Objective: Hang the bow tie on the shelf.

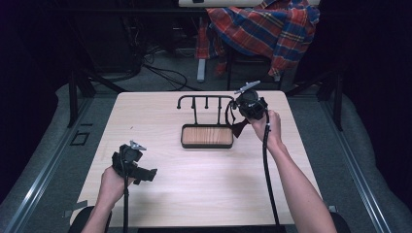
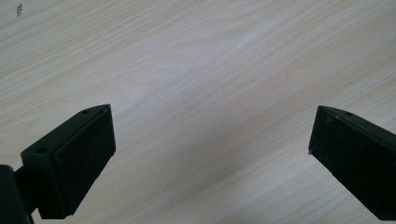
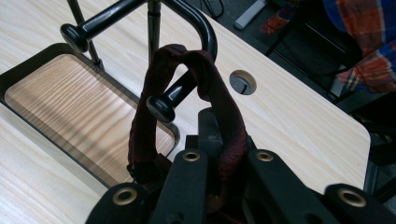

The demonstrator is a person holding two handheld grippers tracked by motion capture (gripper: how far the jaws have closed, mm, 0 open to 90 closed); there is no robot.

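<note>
Band [image 3: 224,112] is gripped by right tongs [image 3: 219,172] and looped over rack [image 3: 205,32] hook; left tongs [image 2: 210,154] are held open above counter [image 2: 196,56]. Risk: band could be snagged, rack tipped w/ hard pull.

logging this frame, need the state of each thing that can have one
left claw: open, jaws wide apart over bare table, holding nothing
right claw: shut on dark red fabric strap
dark red fabric strap: looped over the rack's end hook, its lower part pinched
black metal hook rack with wooden tray base: upright on light wood table
</note>
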